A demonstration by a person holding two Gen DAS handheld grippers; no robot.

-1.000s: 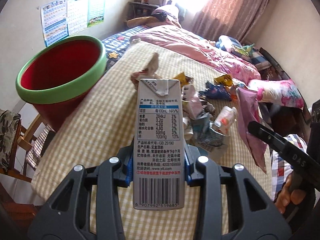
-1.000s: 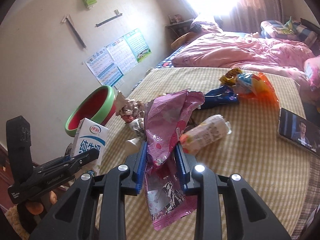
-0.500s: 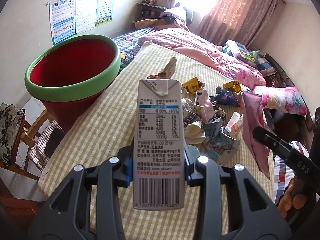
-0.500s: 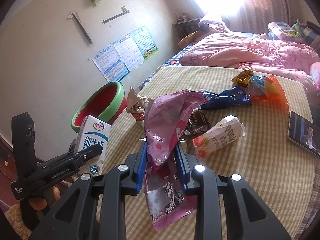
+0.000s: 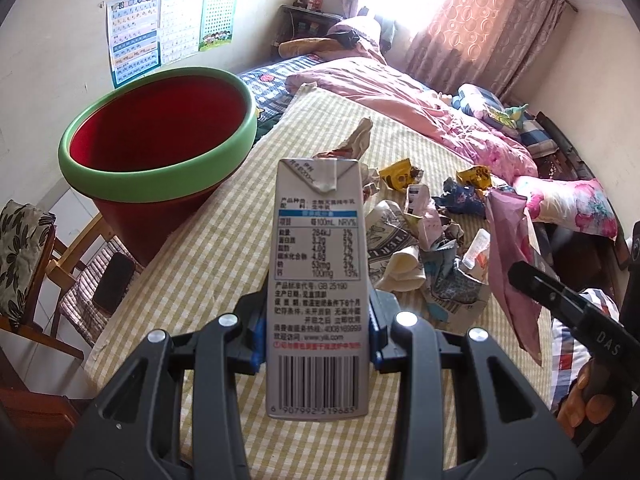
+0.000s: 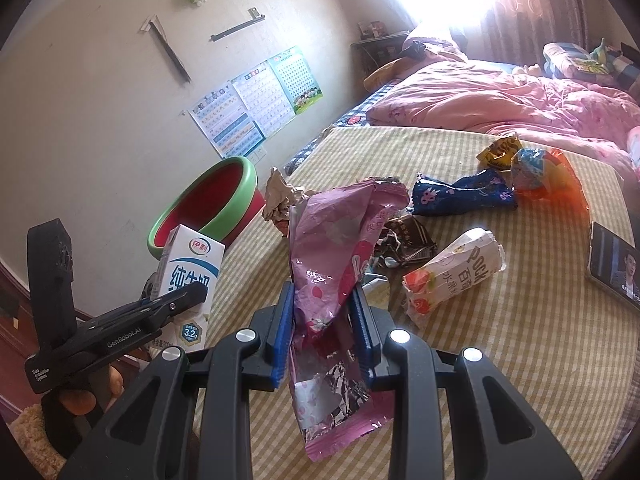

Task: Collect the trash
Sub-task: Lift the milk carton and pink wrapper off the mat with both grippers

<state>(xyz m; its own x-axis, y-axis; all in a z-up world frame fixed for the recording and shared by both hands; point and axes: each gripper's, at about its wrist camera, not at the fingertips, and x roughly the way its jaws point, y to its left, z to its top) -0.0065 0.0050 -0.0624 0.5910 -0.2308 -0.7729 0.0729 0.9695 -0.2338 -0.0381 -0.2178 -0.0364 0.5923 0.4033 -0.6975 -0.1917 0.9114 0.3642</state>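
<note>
My left gripper [image 5: 318,328] is shut on a white milk carton [image 5: 318,272], held upright above the checked table. The same carton [image 6: 188,276] shows at the left of the right wrist view. My right gripper [image 6: 322,336] is shut on a crumpled pink foil wrapper [image 6: 336,256], which hangs below the pads; that wrapper [image 5: 508,248] also appears at the right in the left wrist view. A red bin with a green rim [image 5: 156,160] stands at the table's left edge, ahead and left of the carton. More trash lies in a heap [image 5: 420,232] on the table.
On the table lie a blue wrapper [image 6: 460,196], an orange bag [image 6: 548,176], a yellow wrapper [image 6: 500,150], a rolled snack packet [image 6: 452,276] and a phone [image 6: 612,264] at the right edge. A chair [image 5: 48,264] stands left of the table. A bed with pink bedding [image 5: 420,104] lies beyond.
Both views have drifted: the red bin looks larger and closer in the left wrist view, and the trash heap has slid right. Both grips are unchanged.
</note>
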